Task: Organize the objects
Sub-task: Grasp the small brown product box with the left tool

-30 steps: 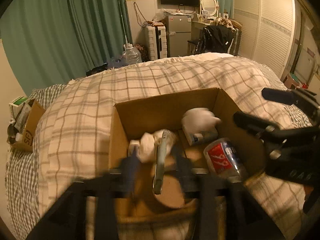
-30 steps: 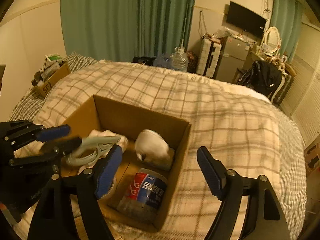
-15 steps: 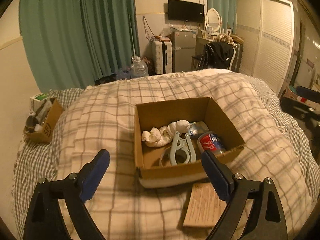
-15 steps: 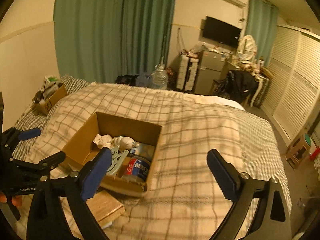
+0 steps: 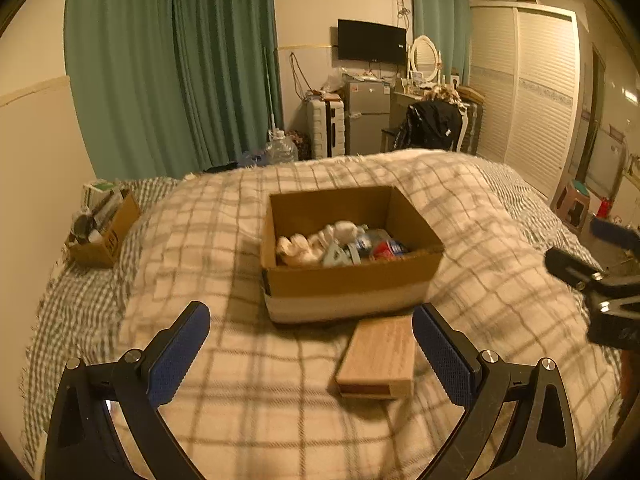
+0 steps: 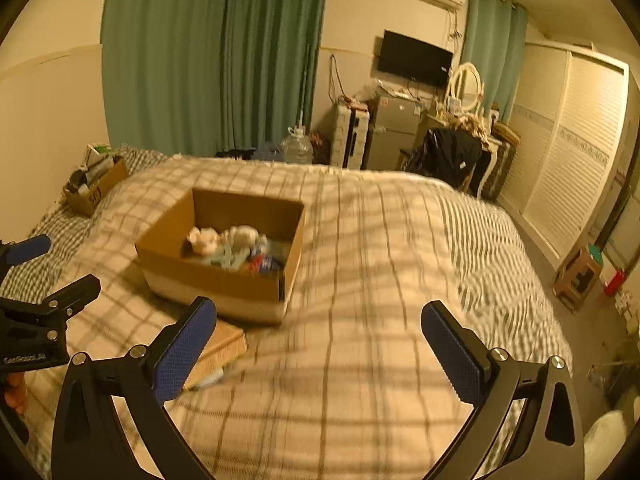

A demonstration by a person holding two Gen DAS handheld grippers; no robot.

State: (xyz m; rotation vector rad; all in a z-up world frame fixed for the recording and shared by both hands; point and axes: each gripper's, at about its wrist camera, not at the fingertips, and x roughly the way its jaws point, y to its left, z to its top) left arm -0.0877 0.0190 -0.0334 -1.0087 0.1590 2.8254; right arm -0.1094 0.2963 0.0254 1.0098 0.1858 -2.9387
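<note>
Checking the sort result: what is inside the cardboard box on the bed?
In the cardboard box: white crumpled items, a pale blue plastic piece and a red-labelled container. The near wall hides the box floor and anything lying beneath them.

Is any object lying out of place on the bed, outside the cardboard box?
Yes. A flat wooden box lies on the checked blanket, against the open cardboard box's near side, while the other items sit inside.

Two cardboard boxes (image 5: 352, 276), one wooden block (image 5: 378, 358)
</note>
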